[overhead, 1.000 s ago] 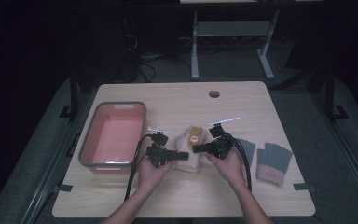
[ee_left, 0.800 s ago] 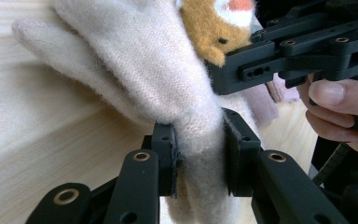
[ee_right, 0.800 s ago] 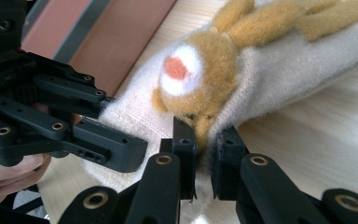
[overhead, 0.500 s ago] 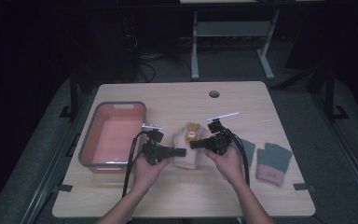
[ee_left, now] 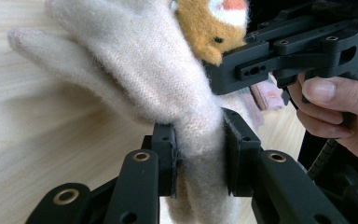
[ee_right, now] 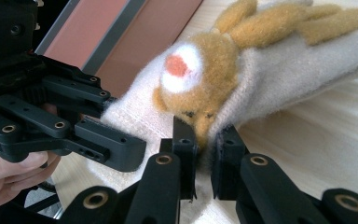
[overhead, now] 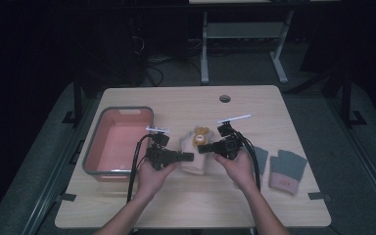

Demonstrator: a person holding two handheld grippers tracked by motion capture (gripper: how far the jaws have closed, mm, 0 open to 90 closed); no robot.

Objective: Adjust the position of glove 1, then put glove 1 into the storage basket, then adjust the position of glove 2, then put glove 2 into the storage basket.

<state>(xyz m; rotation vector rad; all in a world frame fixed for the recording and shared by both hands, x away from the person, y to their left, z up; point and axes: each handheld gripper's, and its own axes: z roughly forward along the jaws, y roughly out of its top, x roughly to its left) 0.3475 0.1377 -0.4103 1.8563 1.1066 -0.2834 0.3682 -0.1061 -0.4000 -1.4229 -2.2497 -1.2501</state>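
Since the earlier frame we see little shift; left gripper (overhead: 188,156) and right gripper (overhead: 203,148) both clamp the cream glove (overhead: 196,155); pink tub (overhead: 120,113) just beside; no legible writing.

Two matte black, angular two-jaw grippers are showing brass-coloured rivets along their linkage arms: the left gripper (overhead: 190,156) and the right gripper (overhead: 201,148). Each is carrying a pale flat plate on top and trailing thick black cables; the forearms are showing no sleeves

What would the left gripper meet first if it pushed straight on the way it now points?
Probably the right gripper, which faces it across the cream knitted glove with the orange bear face that the left gripper already clamps; depth is unclear.
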